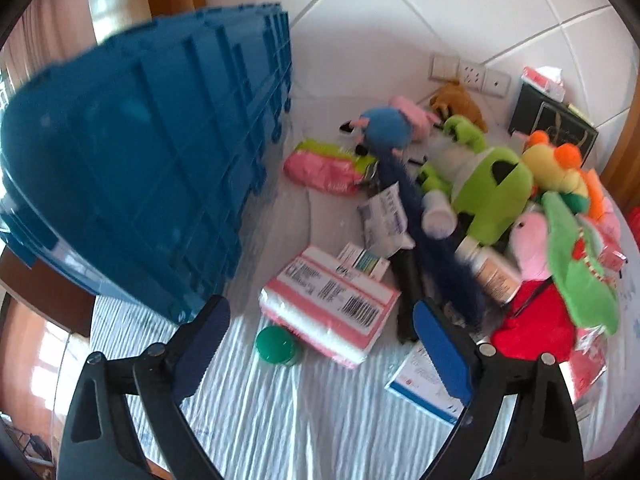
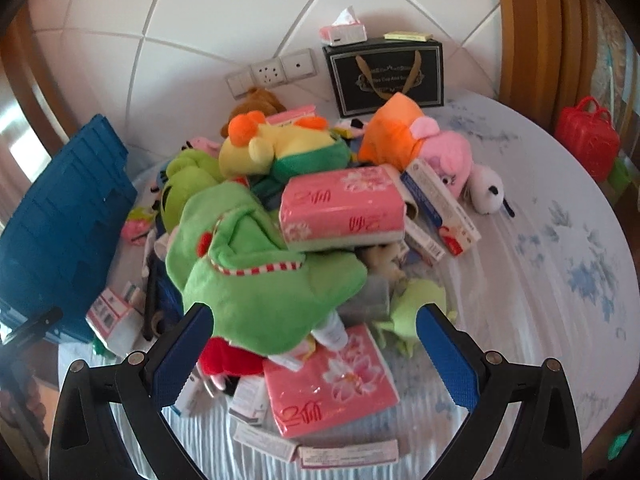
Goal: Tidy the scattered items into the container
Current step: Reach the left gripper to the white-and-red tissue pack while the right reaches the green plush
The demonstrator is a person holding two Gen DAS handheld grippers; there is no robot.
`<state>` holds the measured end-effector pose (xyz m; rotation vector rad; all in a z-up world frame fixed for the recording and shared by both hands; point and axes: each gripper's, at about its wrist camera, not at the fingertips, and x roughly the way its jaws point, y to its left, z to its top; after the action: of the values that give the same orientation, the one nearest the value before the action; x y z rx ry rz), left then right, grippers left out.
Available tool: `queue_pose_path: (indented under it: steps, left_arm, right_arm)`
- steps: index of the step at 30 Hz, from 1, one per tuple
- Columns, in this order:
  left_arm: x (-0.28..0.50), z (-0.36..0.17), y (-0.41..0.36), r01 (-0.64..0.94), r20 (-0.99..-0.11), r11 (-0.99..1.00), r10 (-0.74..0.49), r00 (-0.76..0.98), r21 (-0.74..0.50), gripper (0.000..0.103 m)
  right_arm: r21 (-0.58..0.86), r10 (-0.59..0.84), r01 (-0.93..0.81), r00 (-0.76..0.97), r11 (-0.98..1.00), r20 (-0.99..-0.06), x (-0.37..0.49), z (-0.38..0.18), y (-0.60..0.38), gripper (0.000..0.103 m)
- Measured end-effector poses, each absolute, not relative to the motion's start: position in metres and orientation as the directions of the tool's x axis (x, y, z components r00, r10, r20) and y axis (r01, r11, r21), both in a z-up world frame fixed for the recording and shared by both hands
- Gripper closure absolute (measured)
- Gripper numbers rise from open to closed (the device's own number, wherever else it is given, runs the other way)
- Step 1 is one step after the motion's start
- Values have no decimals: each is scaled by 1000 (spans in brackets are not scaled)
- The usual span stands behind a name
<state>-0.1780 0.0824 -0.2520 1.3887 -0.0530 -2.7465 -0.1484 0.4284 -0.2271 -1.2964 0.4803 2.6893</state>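
The blue crate [image 1: 152,152] stands at the left edge of the bed [image 1: 280,412], its ribbed outer wall filling the left half of the left wrist view; in the right wrist view only a slice of it [image 2: 60,232] shows at far left. Just right of it lies the scattered heap. The left view shows a pink-and-white tissue pack [image 1: 332,308] with barcode labels, a green round lid [image 1: 276,346] touching its near corner, and a blue plush [image 1: 386,128] farther back. The right view alone shows a pink tissue pack [image 2: 344,204] lying atop the pile, a green plush [image 2: 256,284] in front of it, and a red case [image 2: 588,136] off to the right. The left tool [image 1: 320,344] hangs spread above the barcode pack, nothing between its pads; the right tool [image 2: 316,356] is spread too, pinching nothing.
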Motion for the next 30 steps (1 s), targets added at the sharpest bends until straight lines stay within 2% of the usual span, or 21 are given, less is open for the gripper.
queue_pose_path:
  steps: [1,2,3,5,15,19,21,23,24,25,30]
  left_arm:
    - [-178,-256,81,40,-807,-997,-76,-585,65,9]
    - [-179,-259,80,37,-811,-997,-77,-580,68,9]
    - [-179,-262,79,33,-813,-997,-77,-577,70,9]
    - [-182,-266,78,30,-815,-997,-77,-574,73,10]
    - [-201,-303,76,47,-872,-998,-61,-485,44,10]
    - [-200,-307,81,39,-872,-998,-67,-484,55,10]
    - [-197,-307,77,48,-869,-997,-81,-487,66,10]
    - [-191,-308,69,62,-868,-995,-95,-487,74,20]
    - [-188,-309,65,68,-871,-995,-96,-482,72,30]
    - [-184,-311,60,75,-877,-995,-94,-470,66,33]
    - [-170,-328,46,124,-889,-990,-119,-443,70,36]
  right_arm:
    - [223,-26,-242,-621,-944,-783,-149,-229,427,1]
    - [214,-20,-243,-615,-946,-788,-150,-230,424,8]
    - [209,-19,-243,-609,-947,-793,-152,-232,422,24]
    - [220,-30,-248,-595,-943,-803,-156,-237,419,45]
    - [217,-52,-230,-563,-949,-825,-175,-251,399,46]
    - [225,-115,-116,-588,-967,-801,-186,-238,371,46]
    - [216,-148,-48,-587,-975,-796,-199,-235,349,52]
    - [219,-192,22,-574,-976,-796,-216,-236,321,62]
    - [221,-215,59,-566,-973,-796,-225,-239,306,64]
    - [225,-235,87,-558,-970,-796,-231,-242,295,64]
    - [250,-331,229,-466,-941,-821,-278,-272,226,64]
